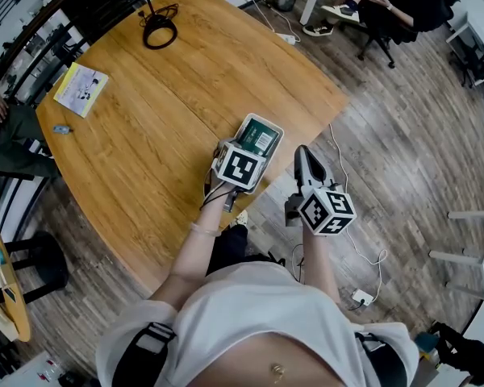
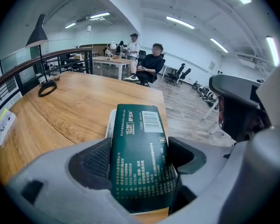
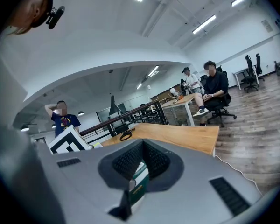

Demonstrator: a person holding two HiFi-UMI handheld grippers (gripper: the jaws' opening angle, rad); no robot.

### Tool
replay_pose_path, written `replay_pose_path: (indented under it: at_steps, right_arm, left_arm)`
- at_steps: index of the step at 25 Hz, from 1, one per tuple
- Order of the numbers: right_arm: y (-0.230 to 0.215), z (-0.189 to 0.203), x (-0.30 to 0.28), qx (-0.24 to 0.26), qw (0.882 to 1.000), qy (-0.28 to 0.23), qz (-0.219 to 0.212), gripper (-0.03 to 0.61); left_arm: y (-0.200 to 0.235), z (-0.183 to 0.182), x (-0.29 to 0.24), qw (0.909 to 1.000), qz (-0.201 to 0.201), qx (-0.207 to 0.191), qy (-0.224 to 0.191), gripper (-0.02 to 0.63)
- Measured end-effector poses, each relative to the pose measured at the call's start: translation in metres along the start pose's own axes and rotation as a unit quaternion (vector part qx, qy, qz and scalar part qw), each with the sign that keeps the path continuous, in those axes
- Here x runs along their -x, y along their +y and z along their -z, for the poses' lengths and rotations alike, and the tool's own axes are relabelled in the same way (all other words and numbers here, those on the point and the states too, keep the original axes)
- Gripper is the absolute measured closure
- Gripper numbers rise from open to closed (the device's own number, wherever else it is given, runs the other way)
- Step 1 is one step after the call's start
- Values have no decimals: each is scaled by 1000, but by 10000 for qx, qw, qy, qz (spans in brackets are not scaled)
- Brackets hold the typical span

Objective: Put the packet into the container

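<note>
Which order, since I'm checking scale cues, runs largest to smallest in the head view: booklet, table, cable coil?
1. table
2. booklet
3. cable coil, which lies farther off, so the last two are unsure.

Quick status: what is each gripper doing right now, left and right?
The left gripper is closed on the dark green packet.
The right gripper is closed and holds nothing.
</note>
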State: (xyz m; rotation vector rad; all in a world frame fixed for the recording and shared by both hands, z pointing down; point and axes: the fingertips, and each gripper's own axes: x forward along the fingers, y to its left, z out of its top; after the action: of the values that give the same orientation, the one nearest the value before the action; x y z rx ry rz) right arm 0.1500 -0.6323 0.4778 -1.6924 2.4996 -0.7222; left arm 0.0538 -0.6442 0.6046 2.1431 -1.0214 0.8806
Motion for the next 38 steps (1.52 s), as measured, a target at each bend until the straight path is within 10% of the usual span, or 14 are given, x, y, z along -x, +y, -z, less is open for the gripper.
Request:
replay_pose_path:
  at_steps: [15, 38]
  right_arm:
    - [4, 3, -1, -5, 10000, 30, -62, 566]
    - [24, 7, -7, 14, 9994, 101, -343, 566]
  left_arm:
    - [12, -47, 39, 9908, -187, 238, -1316, 236]
    - [29, -45, 72, 9736, -819, 370, -2099, 604]
